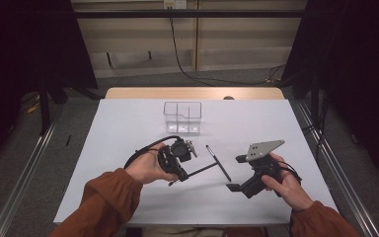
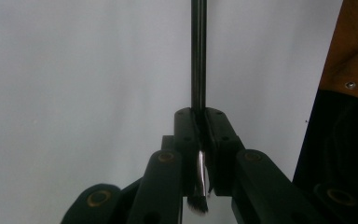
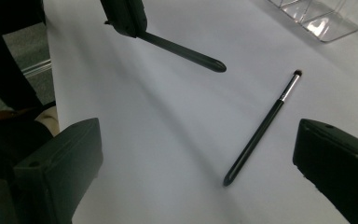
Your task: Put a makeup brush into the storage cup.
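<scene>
Flanking brush (image 1: 218, 162), clear organizer (image 1: 182, 117) beyond

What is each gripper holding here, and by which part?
Left gripper clamps a makeup brush near its bristle end. Right gripper is open, holding nothing.

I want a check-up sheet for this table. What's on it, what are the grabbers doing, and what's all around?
Surface: white table top, flat, bare where nothing lies.
Job's things: held brush clamped near its bristle end, handle sticking out level; loose brush lying flat on the table; clear organizer with compartments, upright farther back, looks empty.
Clutter: nothing seen.
Grippers: left gripper shut on the held brush; right gripper with jaws wide open, loose brush ahead between them, not touched.
Cables: black cable looping from the left gripper; another cable hanging down the back wall to the floor.
Surroundings: grey floor, metal rails both sides, dark curtains.
</scene>
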`<move>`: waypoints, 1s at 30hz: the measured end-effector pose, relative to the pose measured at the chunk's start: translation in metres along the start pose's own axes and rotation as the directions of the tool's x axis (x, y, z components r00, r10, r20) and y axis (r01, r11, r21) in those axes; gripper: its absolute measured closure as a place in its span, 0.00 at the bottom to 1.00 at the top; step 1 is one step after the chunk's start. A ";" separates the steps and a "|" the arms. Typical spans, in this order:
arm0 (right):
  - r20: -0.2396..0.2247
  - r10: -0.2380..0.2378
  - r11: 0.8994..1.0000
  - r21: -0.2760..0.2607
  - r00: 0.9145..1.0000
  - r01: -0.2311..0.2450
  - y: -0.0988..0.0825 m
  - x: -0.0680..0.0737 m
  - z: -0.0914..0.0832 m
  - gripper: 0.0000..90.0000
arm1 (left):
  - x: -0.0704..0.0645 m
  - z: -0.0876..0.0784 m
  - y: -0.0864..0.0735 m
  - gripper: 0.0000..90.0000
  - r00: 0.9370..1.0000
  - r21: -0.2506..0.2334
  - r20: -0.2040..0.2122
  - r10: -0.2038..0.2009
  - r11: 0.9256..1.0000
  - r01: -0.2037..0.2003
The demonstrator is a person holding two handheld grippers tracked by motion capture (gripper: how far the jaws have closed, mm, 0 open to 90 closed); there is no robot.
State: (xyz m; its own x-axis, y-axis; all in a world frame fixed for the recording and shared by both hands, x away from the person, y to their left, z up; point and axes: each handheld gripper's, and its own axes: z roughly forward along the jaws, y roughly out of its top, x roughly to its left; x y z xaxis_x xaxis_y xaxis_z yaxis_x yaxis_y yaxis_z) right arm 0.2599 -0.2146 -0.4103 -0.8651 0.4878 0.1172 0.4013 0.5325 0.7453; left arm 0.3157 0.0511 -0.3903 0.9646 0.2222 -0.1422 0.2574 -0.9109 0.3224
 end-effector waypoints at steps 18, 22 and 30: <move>-0.121 -0.069 0.963 0.252 0.990 0.098 0.032 -0.013 0.016 0.05 | -0.001 0.001 -0.001 0.94 1.000 0.026 0.002 0.020 0.999 -0.020; -0.164 -0.099 0.945 0.293 0.982 0.144 0.038 -0.010 0.021 0.05 | -0.002 0.004 0.000 0.94 1.000 0.042 0.005 0.022 0.999 -0.023; -0.217 -0.083 0.908 0.386 0.973 0.164 0.045 -0.013 0.029 0.08 | -0.005 -0.001 0.002 0.94 0.999 0.052 0.002 0.039 0.998 -0.039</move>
State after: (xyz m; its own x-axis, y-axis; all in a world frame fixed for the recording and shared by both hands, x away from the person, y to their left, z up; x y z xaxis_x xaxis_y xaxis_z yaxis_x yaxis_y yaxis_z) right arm 0.2982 -0.1770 -0.3977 -0.9400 0.2800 0.1950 0.3390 0.8301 0.4428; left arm 0.3114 0.0485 -0.3880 0.9738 0.1858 -0.1312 0.2161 -0.9357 0.2788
